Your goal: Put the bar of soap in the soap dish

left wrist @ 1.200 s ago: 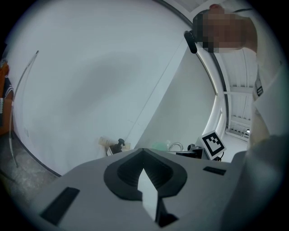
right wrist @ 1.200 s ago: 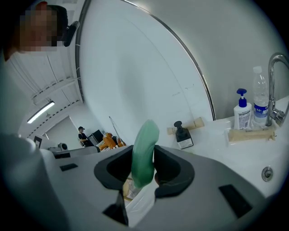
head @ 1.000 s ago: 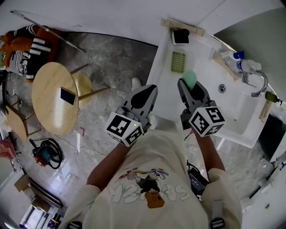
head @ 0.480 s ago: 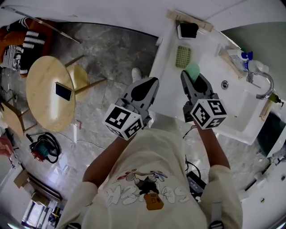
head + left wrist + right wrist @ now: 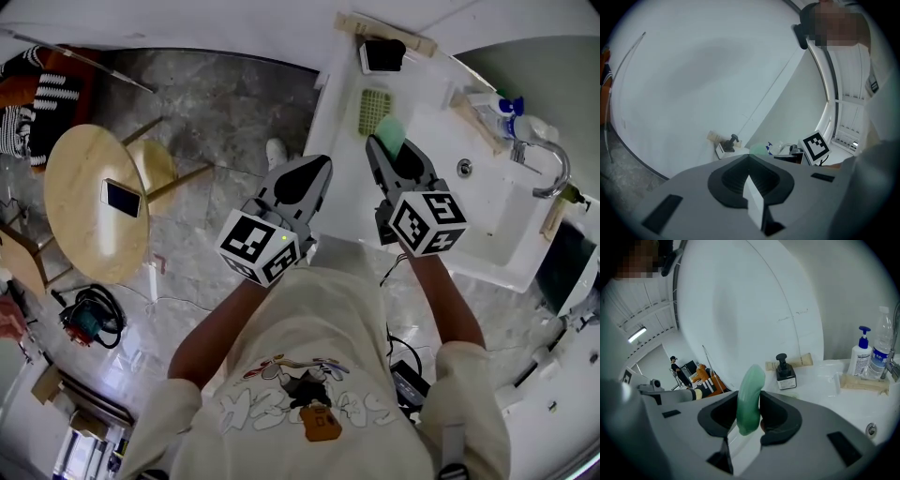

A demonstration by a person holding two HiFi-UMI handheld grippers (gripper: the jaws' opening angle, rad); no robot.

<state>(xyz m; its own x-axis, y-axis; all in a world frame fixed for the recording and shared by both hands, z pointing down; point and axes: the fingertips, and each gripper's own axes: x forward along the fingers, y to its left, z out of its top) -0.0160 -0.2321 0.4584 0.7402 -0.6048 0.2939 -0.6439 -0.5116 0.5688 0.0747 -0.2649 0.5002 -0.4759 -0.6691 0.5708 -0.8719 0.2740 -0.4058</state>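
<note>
A pale green bar of soap point(image 5: 390, 132) stands on edge between the jaws of my right gripper point(image 5: 387, 148), which is shut on it. It hangs just right of and a little nearer than the green slotted soap dish point(image 5: 373, 110) on the white counter, and partly overlaps the dish. In the right gripper view the soap point(image 5: 750, 397) rises upright out of the right gripper point(image 5: 749, 414). My left gripper point(image 5: 317, 169) is shut and holds nothing, over the floor beside the counter's left edge. Its jaws point(image 5: 752, 194) meet in the left gripper view.
A black pump bottle point(image 5: 382, 54) stands on a wooden tray point(image 5: 386, 36) behind the dish. The sink basin point(image 5: 487, 220), a faucet point(image 5: 548, 173) and a blue-capped bottle point(image 5: 511, 117) lie to the right. A round wooden table point(image 5: 80, 220) with a phone point(image 5: 122, 197) stands at left.
My right gripper has carried the soap forward and left, closer to the soap dish. The left gripper has stayed shut at about the same place.
</note>
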